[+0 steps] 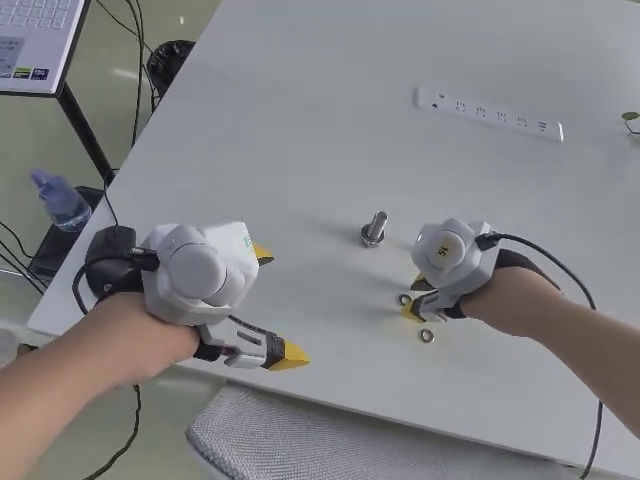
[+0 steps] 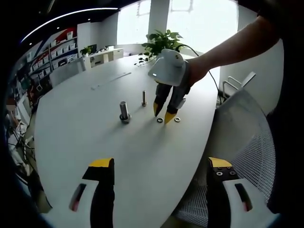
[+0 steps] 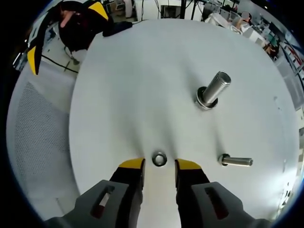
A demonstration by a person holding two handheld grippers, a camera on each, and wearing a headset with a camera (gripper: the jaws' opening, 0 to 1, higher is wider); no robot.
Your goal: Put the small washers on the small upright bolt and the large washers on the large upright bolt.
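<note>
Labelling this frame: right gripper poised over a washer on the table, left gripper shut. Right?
Not quite: the left gripper is open, jaws wide apart in the left gripper view. The right gripper is indeed poised over a washer on the table.

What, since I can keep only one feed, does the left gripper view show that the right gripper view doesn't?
Left gripper view: the right gripper from outside, tips down by two washers, plus a plant. Right gripper view: one washer close up between its open jaws, and the left gripper. Both: large bolt, small bolt, table.
</note>
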